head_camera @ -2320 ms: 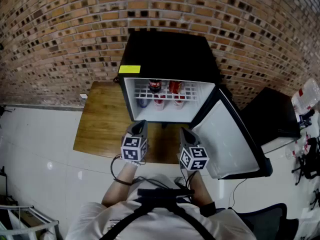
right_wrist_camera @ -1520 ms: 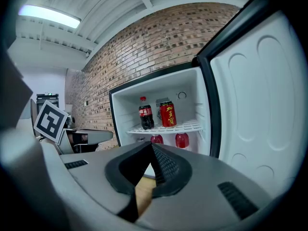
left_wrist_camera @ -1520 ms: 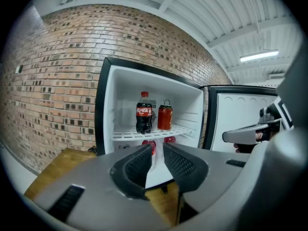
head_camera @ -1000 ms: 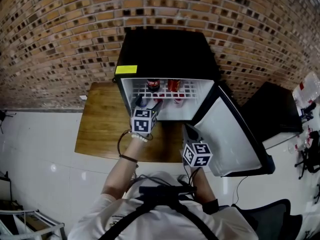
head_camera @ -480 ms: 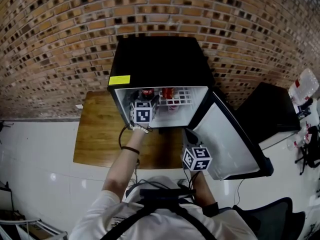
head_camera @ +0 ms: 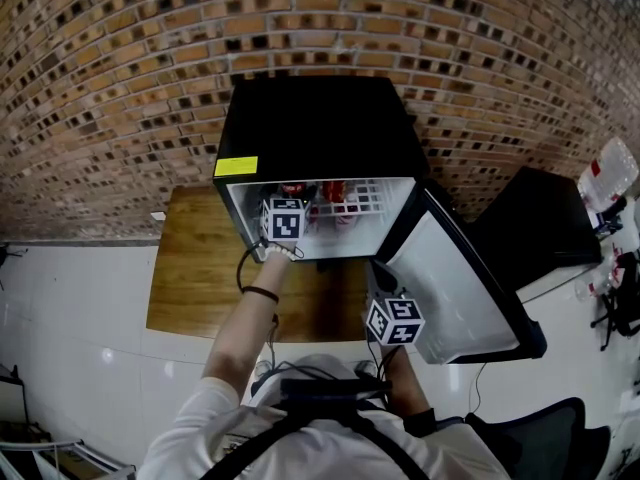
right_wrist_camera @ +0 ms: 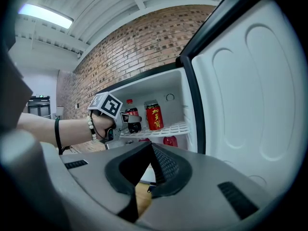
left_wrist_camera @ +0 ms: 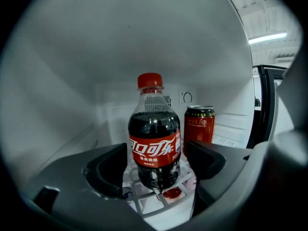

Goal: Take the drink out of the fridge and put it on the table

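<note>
A cola bottle [left_wrist_camera: 155, 148] with a red cap and red label stands on the wire shelf [right_wrist_camera: 169, 128] inside the black mini fridge [head_camera: 320, 128]. My left gripper [left_wrist_camera: 156, 166] reaches into the fridge with a jaw on each side of the bottle. The jaws are closing, and a thin gap still shows at each pad. A red can [left_wrist_camera: 199, 124] stands just right of the bottle. From the right gripper view I see the left gripper [right_wrist_camera: 126, 121] at the bottle [right_wrist_camera: 132, 118]. My right gripper [head_camera: 378, 271] hangs outside the fridge, shut and empty.
The fridge door [head_camera: 450, 278] swings open to the right, close beside my right gripper. The fridge sits on a low wooden table [head_camera: 195, 268] against a brick wall [head_camera: 110, 88]. More drinks lie under the wire shelf. A black case [head_camera: 540, 228] stands at the right.
My left gripper has gone forward from in front of the fridge into its upper shelf and now straddles the cola bottle. The right gripper has stayed about where it was.
</note>
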The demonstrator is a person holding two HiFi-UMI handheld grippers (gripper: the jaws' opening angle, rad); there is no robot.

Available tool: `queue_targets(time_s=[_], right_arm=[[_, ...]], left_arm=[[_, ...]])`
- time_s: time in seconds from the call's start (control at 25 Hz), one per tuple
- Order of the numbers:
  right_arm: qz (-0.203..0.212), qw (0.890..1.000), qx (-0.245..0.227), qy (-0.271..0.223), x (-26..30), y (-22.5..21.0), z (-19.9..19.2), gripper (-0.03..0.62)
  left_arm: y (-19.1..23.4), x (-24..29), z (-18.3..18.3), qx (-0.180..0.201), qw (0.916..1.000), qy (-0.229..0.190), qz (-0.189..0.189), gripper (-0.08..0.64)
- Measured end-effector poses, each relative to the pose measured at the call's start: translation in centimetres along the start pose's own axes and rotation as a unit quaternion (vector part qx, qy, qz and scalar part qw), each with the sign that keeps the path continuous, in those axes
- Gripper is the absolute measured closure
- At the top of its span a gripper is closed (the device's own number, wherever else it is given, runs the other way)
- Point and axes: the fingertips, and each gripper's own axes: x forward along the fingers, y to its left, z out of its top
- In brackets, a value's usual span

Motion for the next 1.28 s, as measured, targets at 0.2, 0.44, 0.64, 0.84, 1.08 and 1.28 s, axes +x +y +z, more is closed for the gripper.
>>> queue_targets(time_s=[0.2,0.44,0.64,0.84,1.08,1.28], right_arm=[[-0.001,1.000,0.000,-0.004,0.0,-0.1,0.2,0.575],[-0.005,1.000,0.001,-0.006,-0.2,-0.2,0.4,0.575],[-0.004,1.000,-0.003,-0.006,-0.5,-0.1,0.6,0.575],[0.000,1.000,-0.005,-0.007,-0.6,0.1,0.6,0.575],[0.011,1.000,-0.009,-0.002,-0.6,1.1,0.2,0.575],[0.015,1.000,-0.010,0.000,-0.6,1.3,0.0,0.575]], left_arm=[[0.2,0.6,-0.2,0.014,0.9998,0.016,0.002,0.203],[0.1,0.6,-0.2,0.019,0.9996,0.022,0.000,0.241],[-0.1,0.2,-0.2,0.015,0.9997,0.019,-0.004,0.249],[-1.0,-1.8,0.4,0.011,0.9999,-0.011,-0.005,0.250],[-3.2,-5.4,0.0,0.003,0.9993,-0.025,-0.027,0.249],[-4.7,-8.9,-1.8,-0.004,0.9980,-0.045,-0.044,0.250]])
